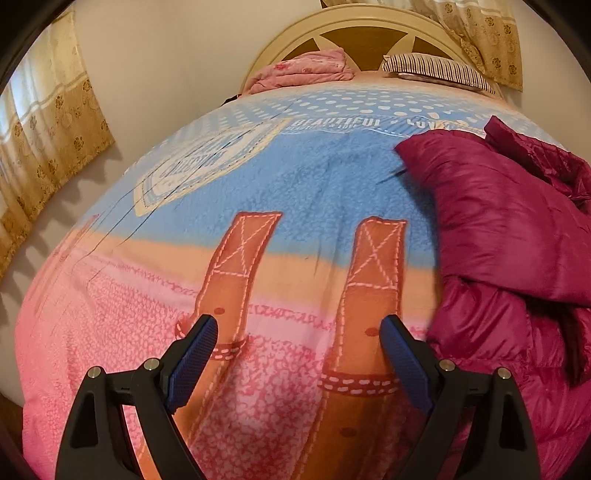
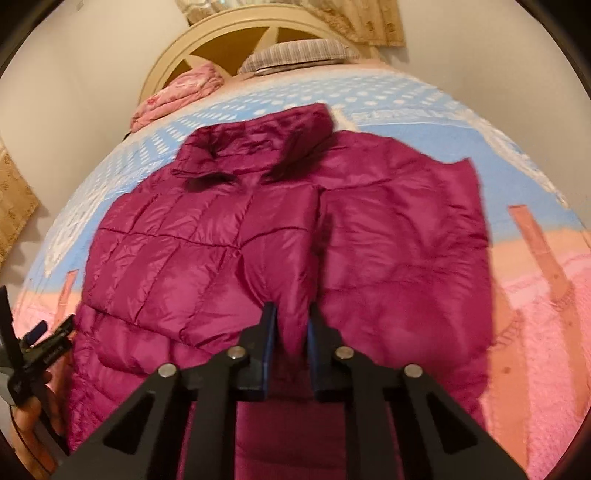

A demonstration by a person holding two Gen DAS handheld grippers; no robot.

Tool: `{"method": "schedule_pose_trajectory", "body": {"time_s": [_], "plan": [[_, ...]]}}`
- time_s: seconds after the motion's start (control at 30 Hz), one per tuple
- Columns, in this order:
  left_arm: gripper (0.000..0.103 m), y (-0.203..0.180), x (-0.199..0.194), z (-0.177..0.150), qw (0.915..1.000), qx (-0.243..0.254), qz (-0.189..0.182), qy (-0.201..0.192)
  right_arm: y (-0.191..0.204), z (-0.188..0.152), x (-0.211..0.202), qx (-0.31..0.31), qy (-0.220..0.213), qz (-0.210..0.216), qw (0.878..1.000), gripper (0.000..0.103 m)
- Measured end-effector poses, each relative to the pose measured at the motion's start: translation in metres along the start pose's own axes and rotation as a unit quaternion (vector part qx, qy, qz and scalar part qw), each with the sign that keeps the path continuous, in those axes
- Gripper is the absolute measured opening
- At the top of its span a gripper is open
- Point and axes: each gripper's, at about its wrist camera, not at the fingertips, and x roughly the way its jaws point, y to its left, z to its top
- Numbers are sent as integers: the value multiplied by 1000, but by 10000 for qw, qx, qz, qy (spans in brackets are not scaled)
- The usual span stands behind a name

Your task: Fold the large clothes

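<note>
A fuzzy fleece blanket (image 1: 258,192) in blue, peach and pink, printed with stitched brown straps, covers the bed. On it lies my task: a glossy magenta quilted puffer jacket (image 2: 258,236), collar toward the curved headboard (image 2: 236,33). My right claw (image 2: 291,321) pinches a puffy fold of it. My left claw (image 1: 299,332) hangs spread, empty, over the fleece.

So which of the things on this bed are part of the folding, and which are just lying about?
Part of the job:
magenta quilted puffer jacket
right gripper, pinching its fabric
left gripper, open

Lying about:
folded pink quilt
striped pillow
blue-and-pink patterned blanket
</note>
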Motion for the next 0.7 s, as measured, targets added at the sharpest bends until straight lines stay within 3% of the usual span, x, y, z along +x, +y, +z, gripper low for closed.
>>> {"method": "schedule_pose_trajectory", "body": {"time_s": [0.03, 0.1, 0.13, 0.17, 0.23, 0.27, 0.33, 0.43, 0.57, 0.7], "plan": [[90, -1, -1, 0, 10000, 25, 5, -13, -6, -2, 1, 58, 38, -58, 10000, 17], [90, -4, -8, 5, 9999, 124, 28, -70, -14, -2, 5, 111, 90, -16, 9999, 29], [90, -5, -12, 7, 9998, 152, 16, -103, -17, -1, 3, 161, 54, -43, 9998, 45], [90, -5, -21, 14, 9997, 167, -28, -181, -21, -1, -1, 206, 3, -95, 9997, 52], [90, -2, -38, 27, 9991, 128, -97, -398, -28, 2, -17, 343, -230, -248, 9988, 56], [90, -2, -47, 36, 9985, 98, -136, -522, -30, 4, -28, 396, -414, -398, 9976, 65], [90, -7, -63, 59, 9968, 28, -271, -756, -29, 9, -46, 425, -804, -710, 9933, 71], [90, -27, -75, 85, 9946, -7, -406, -957, -11, 25, -54, 303, -1056, -917, 9897, 71], [90, -71, -73, 100, 9902, 174, -670, -1217, 20, 45, -33, 158, -987, -457, 9939, 62], [90, -111, -34, 91, 9917, 527, -577, -1019, 28, 45, 6, 137, -678, -311, 9971, 58]]}}
